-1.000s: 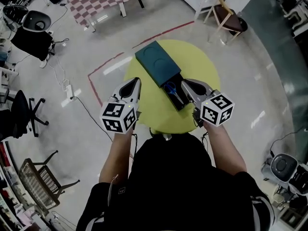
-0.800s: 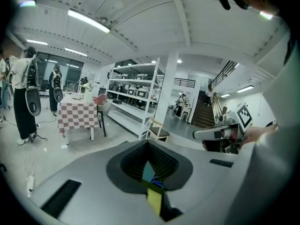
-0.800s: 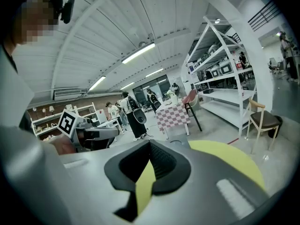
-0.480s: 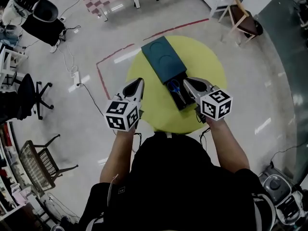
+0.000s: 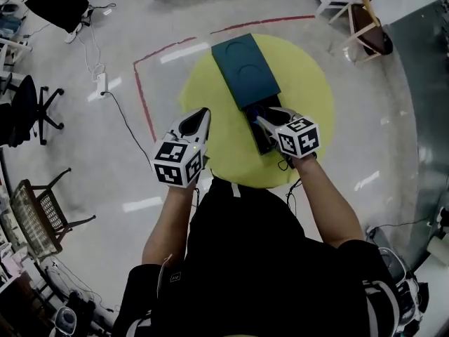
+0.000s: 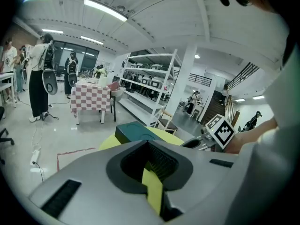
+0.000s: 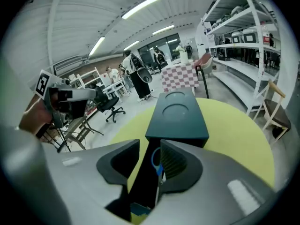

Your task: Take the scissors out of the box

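The scissors (image 7: 155, 162) are not yet out: they lie in the pulled-out tray of the dark box (image 5: 245, 69) on the yellow worktop (image 5: 210, 149), with their blue handle showing. The right gripper (image 5: 261, 118) hangs just over that tray; its jaws have just been opening and now stand wide, the handle seen in the gap between them but not pinched. The left gripper (image 5: 200, 115) hovers beside the box, jaws closed on nothing, so both the grasp and the lift-out remain to be done.

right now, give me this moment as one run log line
right gripper: open, jaws have just been opening, over scissors in open box, not gripping | left gripper: shut, empty, above table
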Motion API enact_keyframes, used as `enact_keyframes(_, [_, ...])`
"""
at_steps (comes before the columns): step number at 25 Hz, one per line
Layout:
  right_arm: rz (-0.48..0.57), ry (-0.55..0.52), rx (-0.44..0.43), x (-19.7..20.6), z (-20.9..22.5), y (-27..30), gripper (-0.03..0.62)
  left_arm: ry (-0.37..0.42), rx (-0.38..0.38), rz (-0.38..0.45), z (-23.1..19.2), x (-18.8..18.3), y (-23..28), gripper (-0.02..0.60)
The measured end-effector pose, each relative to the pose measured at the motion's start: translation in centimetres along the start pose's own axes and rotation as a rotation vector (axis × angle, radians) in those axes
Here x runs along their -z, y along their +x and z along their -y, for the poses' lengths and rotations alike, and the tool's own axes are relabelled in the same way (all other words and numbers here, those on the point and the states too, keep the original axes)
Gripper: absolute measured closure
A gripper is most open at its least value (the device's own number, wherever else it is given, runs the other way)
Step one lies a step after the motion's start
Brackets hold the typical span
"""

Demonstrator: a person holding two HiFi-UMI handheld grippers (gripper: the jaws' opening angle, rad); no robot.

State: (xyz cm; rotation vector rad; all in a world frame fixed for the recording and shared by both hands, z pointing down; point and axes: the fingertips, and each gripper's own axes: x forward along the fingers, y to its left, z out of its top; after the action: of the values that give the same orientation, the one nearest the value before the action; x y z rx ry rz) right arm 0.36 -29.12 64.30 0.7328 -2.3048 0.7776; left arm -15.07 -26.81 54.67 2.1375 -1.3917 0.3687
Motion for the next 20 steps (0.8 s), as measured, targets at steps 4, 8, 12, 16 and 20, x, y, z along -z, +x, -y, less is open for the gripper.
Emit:
enact_keyframes(4, [-0.093,-0.019,0.037,2.0,1.4,2.4,0.436,-0.035,0.008,-0.005,-0.5,1.2,0.2,0.575])
enact_keyframes(8, [-0.155,-0.038,0.077,3.3,2.2,4.2,0.436,-0.054,0.012,-0.023,-0.9,2.4,0.1,0.575])
enact_keyframes(12, [-0.222,-0.081,0.1,4.7,2.5,5.9,0.437,-0.063,0.029,-0.044,-0.8,3.9,0.2,0.575])
enact_keyframes(16, [-0.264,-0.116,0.135,5.4,2.6,7.0,0.441,-0.08,0.046,-0.056,-0.7,5.0,0.0,0.575])
enact_keyframes(20, [-0.283,-0.131,0.167,5.8,3.2,7.8,0.48,-0.082,0.06,-0.063,-0.6,5.6,0.1,0.575])
